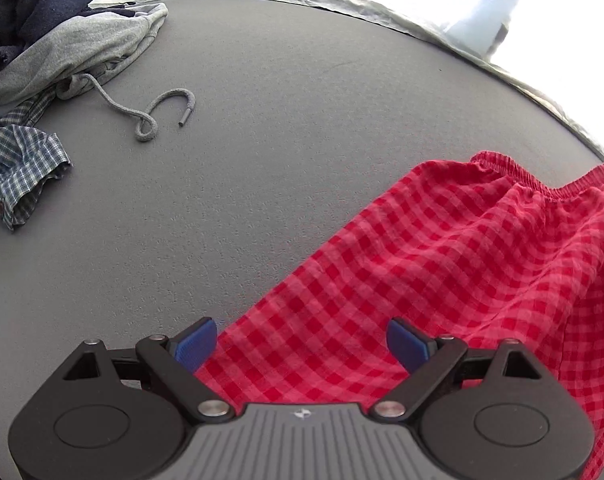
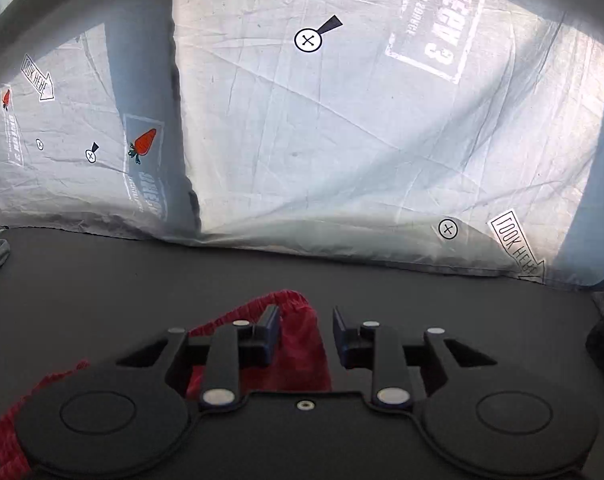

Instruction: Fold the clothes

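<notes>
Red checked shorts (image 1: pixel 442 264) with an elastic waistband lie spread on the grey table (image 1: pixel 262 120), reaching from the lower middle to the right edge in the left wrist view. My left gripper (image 1: pixel 302 344) is open, its blue pads either side of the shorts' near edge, just above the cloth. In the right wrist view my right gripper (image 2: pixel 306 332) is open, with a bunched corner of the red shorts (image 2: pixel 298 344) between the fingers and nearer the left finger (image 2: pixel 268 334). Whether the cloth touches the pads is unclear.
A pile of clothes sits at the table's far left: a grey drawstring garment (image 1: pixel 82 48), a navy garment (image 1: pixel 30 8) and a blue plaid shirt (image 1: pixel 18 168). The grey drawstring (image 1: pixel 158 112) trails onto the table. A printed white sheet (image 2: pixel 342 140) hangs behind the table.
</notes>
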